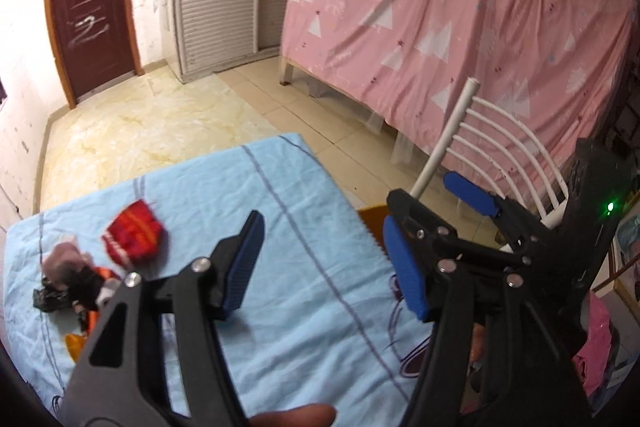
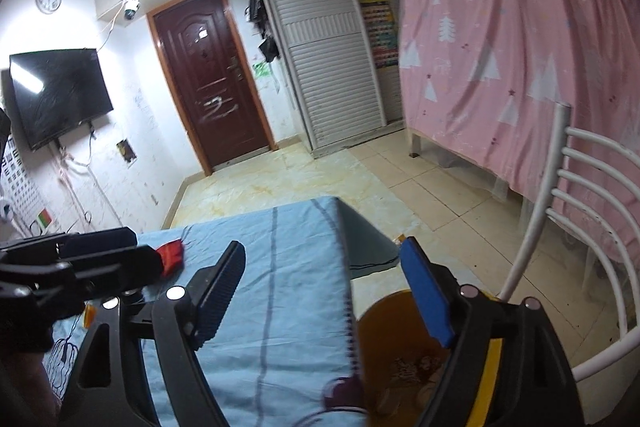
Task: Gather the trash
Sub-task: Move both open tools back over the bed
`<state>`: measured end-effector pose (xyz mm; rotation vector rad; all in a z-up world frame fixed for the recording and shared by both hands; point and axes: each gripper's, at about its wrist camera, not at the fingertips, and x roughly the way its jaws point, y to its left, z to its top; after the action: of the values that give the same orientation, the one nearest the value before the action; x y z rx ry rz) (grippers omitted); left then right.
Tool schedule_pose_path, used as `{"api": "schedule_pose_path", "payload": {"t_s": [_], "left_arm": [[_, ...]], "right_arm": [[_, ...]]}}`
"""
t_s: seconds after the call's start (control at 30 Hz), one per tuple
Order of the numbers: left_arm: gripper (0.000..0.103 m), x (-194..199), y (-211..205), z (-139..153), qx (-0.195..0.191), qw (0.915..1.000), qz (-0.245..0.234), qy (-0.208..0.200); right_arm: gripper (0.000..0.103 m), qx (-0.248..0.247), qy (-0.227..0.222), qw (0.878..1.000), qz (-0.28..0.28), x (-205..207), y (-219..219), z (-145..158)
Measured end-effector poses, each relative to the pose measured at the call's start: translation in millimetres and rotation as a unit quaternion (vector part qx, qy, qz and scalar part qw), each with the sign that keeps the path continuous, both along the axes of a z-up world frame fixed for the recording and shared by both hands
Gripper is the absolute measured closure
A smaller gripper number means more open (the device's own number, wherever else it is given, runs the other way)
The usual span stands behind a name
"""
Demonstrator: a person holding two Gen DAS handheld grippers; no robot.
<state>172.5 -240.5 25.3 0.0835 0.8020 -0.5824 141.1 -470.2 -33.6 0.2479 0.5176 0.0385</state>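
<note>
A red wrapper (image 1: 134, 237) lies on the light blue tablecloth (image 1: 280, 195). Left of it is a heap of crumpled trash (image 1: 68, 279), pinkish, black and orange. My left gripper (image 1: 320, 267) hovers open over the cloth to the right of the wrapper, nothing between its blue pads. My right gripper (image 2: 324, 291) is open and empty too, straddling the table's right edge above an orange bin (image 2: 384, 331) with scraps inside. In the right wrist view the red wrapper (image 2: 170, 253) shows just past my left gripper (image 2: 120, 253). One pad (image 1: 472, 193) of the right gripper shows in the left wrist view.
A white slatted chair (image 2: 580, 227) stands right of the bin. Behind it a pink curtain (image 2: 520, 67) hangs over a bed frame. Tiled floor (image 2: 280, 179) runs to a dark red door (image 2: 208, 75). A television (image 2: 56, 95) hangs on the left wall.
</note>
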Motion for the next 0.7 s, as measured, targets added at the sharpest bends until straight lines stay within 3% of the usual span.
{"api": "schedule_pose_path", "payload": {"t_s": [0.33,0.5,0.7], "left_arm": [[0.043,14.8,79.5,3.3,-0.010,0.9979,0.064,-0.005],[0.037,25.4,134.1,0.3,-0.016,0.9934,0.114,0.002],[0.037,34.4,195.1,-2.5,-0.017,0.9858,0.167,0.005]], "right_arm": [[0.028,-0.033,0.013,0.997,0.064,33.8,81.8,10.5],[0.027,-0.043,0.022,0.994,0.098,51.4,123.9,10.1],[0.027,-0.063,0.031,0.987,0.145,67.2,178.5,10.2]]}}
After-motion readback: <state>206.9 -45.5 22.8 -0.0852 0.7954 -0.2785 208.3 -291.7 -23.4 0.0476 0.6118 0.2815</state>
